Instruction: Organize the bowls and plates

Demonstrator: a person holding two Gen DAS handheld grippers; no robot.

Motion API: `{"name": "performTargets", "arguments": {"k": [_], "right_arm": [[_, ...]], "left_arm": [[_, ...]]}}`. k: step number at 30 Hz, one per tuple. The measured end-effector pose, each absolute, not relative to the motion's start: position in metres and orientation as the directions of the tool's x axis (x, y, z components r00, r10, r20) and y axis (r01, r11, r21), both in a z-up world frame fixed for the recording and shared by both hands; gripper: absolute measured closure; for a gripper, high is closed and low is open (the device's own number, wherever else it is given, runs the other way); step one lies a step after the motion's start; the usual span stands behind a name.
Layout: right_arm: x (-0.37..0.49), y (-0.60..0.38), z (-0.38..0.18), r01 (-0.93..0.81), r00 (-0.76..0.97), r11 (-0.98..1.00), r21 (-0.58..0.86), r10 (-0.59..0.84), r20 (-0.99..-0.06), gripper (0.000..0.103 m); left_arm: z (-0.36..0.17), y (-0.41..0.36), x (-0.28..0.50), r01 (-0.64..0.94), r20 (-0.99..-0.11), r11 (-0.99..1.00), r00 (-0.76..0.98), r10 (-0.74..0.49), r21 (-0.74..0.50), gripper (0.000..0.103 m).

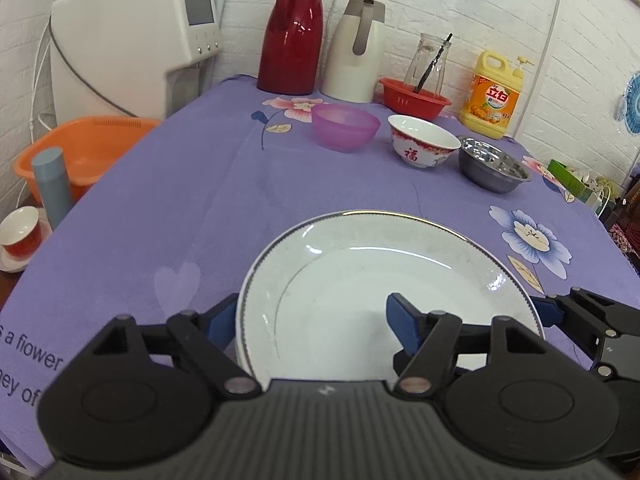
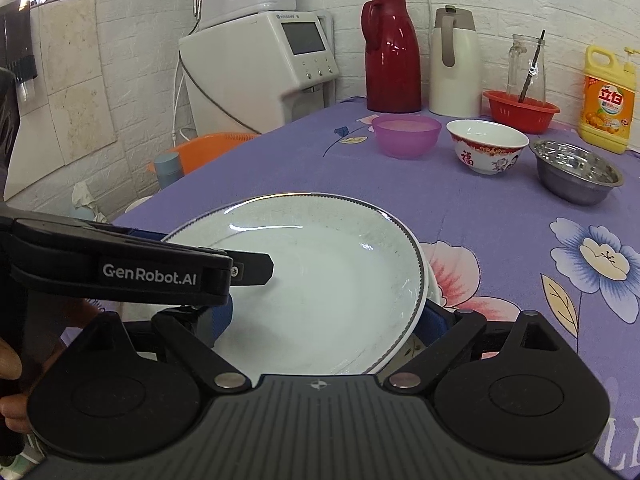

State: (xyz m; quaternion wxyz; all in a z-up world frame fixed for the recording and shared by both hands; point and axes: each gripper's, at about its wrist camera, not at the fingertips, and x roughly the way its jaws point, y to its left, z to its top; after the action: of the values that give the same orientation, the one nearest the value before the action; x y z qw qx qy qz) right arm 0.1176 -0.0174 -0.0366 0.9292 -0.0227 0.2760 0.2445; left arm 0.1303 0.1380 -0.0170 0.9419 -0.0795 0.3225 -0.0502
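Note:
A white plate [image 1: 360, 280] with a thin dark rim lies at the near side of the purple tablecloth; in the right wrist view the plate [image 2: 320, 272] looks tilted over something white beneath its right edge. My left gripper [image 1: 312, 326] straddles the plate's left rim, one blue finger outside, one over the plate's inside. My right gripper [image 2: 332, 320] straddles its right rim the same way. Whether either pinches the rim I cannot tell. At the back stand a purple plastic bowl [image 1: 345, 126], a red-and-white china bowl [image 1: 422, 142] and a steel bowl [image 1: 494, 168].
Along the wall stand a red thermos [image 1: 294, 32], a white thermos [image 1: 356, 52], a red basket with a glass jar [image 1: 414, 96] and a yellow detergent bottle [image 1: 494, 96]. A water dispenser [image 1: 132, 44] and an orange basin [image 1: 84, 148] are off the table's left edge.

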Motion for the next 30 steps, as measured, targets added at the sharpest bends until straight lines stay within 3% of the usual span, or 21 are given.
{"name": "performTargets", "arguments": {"k": [9,13,17,21,26,30], "right_arm": [[0.116,-0.017,-0.034,-0.483,0.734,0.874,0.049,0.435,-0.522,0.0],[0.118,-0.036,-0.028,-0.432,0.761,0.887,0.164,0.456,-0.462,0.0],[0.121,-0.03,-0.035,-0.449,0.737,0.886,0.114,0.439,-0.515,0.0],[0.117,-0.03,-0.034,-0.461,0.741,0.883,0.091,0.439,-0.508,0.0],[0.116,-0.056,-0.024,-0.393,0.804,0.906,0.154,0.42,-0.421,0.0],[0.121,-0.072,-0.024,-0.353,0.814,0.916,0.192,0.401,-0.42,0.0]], "left_arm": [[-0.007,0.133,0.135,0.033,-0.59,0.985,0.797,-0.128,-0.17,0.032],[-0.005,0.134,0.134,0.035,-0.58,0.983,0.803,-0.133,-0.178,0.031],[-0.005,0.13,0.138,0.023,-0.59,0.987,0.799,-0.114,-0.159,0.031],[-0.005,0.129,0.138,0.018,-0.592,0.988,0.799,-0.108,-0.156,0.031],[-0.002,0.13,0.137,0.019,-0.589,0.986,0.799,-0.116,-0.168,0.031],[0.001,0.126,0.138,0.026,-0.586,0.985,0.801,-0.123,-0.17,0.031]]}}
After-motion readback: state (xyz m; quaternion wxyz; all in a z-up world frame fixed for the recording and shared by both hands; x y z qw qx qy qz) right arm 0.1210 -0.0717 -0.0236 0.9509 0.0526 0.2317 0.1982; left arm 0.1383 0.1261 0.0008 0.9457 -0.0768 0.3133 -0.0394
